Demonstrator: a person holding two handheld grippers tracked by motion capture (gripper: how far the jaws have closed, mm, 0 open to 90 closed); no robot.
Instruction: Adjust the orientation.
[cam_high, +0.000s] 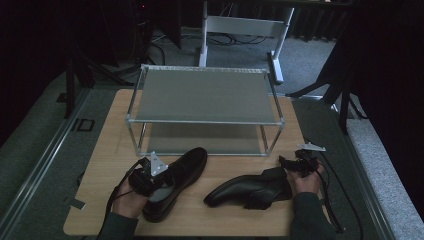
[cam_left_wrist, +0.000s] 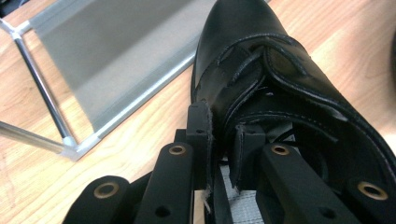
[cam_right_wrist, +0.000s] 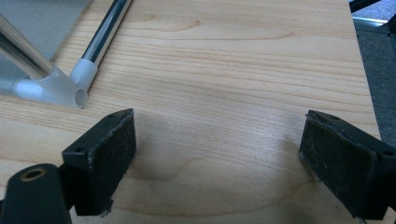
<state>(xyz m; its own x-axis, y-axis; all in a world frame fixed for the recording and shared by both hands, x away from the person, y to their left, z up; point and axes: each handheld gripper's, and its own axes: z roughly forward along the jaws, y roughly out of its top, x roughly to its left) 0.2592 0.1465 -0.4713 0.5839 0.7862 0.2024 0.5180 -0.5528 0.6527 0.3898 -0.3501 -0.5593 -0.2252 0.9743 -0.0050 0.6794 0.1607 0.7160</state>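
Two black leather shoes lie on the wooden table (cam_high: 109, 145). The left shoe (cam_high: 182, 170) points up and right toward the rack. My left gripper (cam_high: 150, 172) is shut on the side of this shoe's collar. In the left gripper view the left gripper (cam_left_wrist: 223, 140) has one pad outside the leather and the other inside the opening of the left shoe (cam_left_wrist: 261, 56). The right shoe (cam_high: 245, 191) lies with its toe to the left. My right gripper (cam_high: 296, 162) sits just behind its heel. There the right gripper (cam_right_wrist: 219, 158) is open over bare wood.
A two-shelf metal rack (cam_high: 202, 121) with grey shelves stands at the back of the table. Its lower corner post (cam_right_wrist: 56, 86) is close to the right gripper, and its lower shelf (cam_left_wrist: 116, 51) lies ahead of the left shoe. Cables trail from both grippers.
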